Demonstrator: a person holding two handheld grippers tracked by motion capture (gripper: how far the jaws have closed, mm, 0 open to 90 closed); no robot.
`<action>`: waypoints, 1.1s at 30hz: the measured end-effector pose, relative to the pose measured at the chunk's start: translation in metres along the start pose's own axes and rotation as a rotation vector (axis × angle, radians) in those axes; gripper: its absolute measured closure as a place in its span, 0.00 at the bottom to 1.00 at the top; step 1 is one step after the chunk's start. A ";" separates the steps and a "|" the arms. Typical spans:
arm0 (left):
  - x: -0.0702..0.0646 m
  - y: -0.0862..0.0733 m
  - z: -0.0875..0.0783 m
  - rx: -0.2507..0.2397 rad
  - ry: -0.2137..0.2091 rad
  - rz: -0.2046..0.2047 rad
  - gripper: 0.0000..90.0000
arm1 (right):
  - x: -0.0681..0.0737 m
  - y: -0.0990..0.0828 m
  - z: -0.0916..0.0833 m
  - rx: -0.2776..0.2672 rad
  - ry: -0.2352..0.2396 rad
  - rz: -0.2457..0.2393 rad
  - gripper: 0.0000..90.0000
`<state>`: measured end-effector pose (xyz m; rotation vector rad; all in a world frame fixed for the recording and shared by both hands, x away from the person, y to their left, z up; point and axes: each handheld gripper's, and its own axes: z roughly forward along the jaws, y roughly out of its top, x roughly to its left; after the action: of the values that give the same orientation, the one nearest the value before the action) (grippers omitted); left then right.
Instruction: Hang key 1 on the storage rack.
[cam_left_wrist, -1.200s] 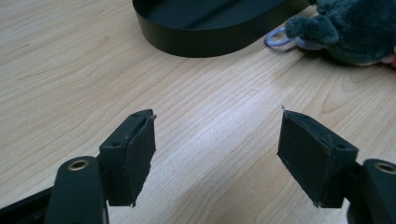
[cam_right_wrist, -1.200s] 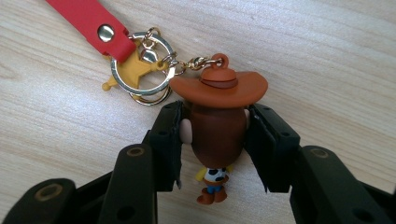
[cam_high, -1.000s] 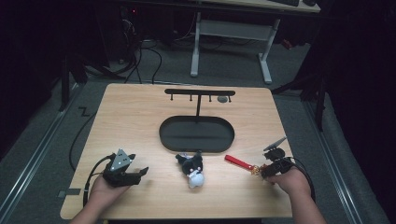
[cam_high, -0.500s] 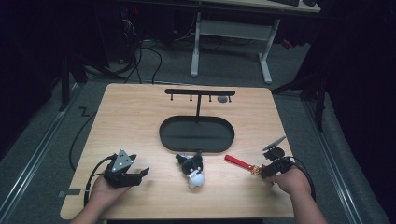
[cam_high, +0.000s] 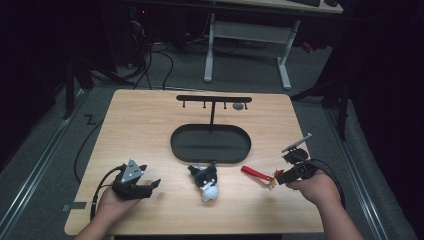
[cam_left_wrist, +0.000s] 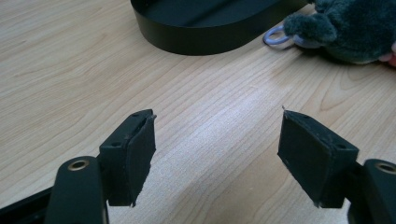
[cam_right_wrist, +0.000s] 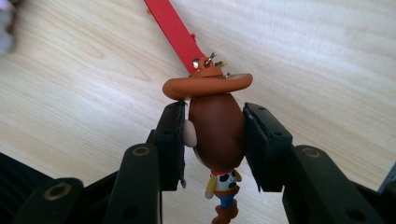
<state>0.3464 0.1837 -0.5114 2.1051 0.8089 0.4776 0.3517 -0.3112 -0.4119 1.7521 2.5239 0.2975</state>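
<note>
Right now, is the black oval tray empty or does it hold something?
Empty: the black oval tray shows a bare dark floor; the plush toy lies outside it on the table.

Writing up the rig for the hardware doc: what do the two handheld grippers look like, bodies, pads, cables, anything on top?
Both are black. The left gripper carries a grey three-cornered plate on top and trails a black cable that loops off behind it. Its fingers are blocky, faced with flat dark pads, with brass-coloured screw eyelets at the base. The right gripper has the same black blocky build, a grey bar sticking up from it, and a black cable. No sleeves visible.
</note>
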 end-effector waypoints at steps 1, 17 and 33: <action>0.000 0.000 0.000 0.000 -0.002 -0.001 0.31 | 0.001 0.002 -0.003 -0.004 0.001 -0.007 0.67; -0.003 0.004 0.004 -0.012 -0.015 0.020 0.31 | 0.025 0.019 -0.055 -0.081 -0.033 -0.035 0.68; -0.001 0.000 -0.006 -0.046 0.000 0.019 0.29 | 0.038 0.042 -0.079 -0.150 -0.043 -0.066 0.68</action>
<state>0.3418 0.1863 -0.5081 2.0718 0.7716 0.5013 0.3652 -0.2717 -0.3243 1.6006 2.4532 0.4293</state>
